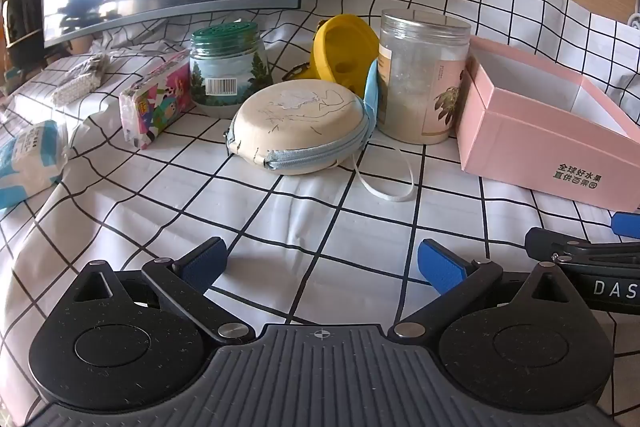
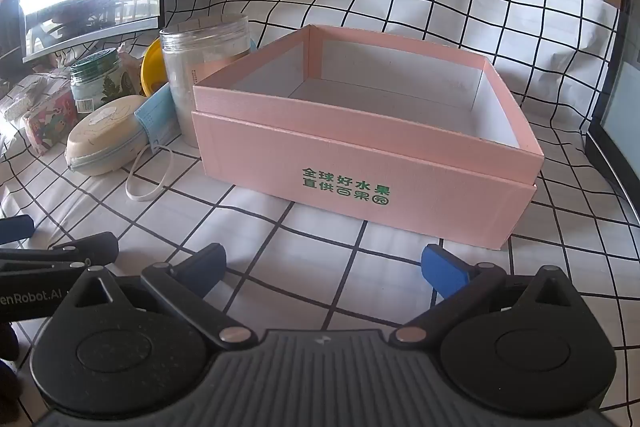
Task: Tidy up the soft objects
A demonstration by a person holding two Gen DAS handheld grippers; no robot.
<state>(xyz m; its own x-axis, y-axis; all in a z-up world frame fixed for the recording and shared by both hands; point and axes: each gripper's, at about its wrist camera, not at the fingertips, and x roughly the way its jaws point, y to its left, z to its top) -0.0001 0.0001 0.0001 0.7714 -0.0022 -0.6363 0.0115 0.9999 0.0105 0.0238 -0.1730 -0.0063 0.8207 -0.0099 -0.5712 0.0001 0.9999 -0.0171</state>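
— Both grippers first: how do the fingers stand?
— Spread wide, nothing between them. The left gripper (image 1: 322, 263) and the right gripper (image 2: 323, 267) hang over the checked cloth (image 1: 304, 211).
— And the soft things?
— A round zip pouch (image 1: 300, 125) lies ahead of the left gripper, a blue face mask (image 1: 372, 89) wedged between it and the clear jar (image 1: 422, 75). The pink box (image 2: 360, 155) sits open just beyond the right gripper.
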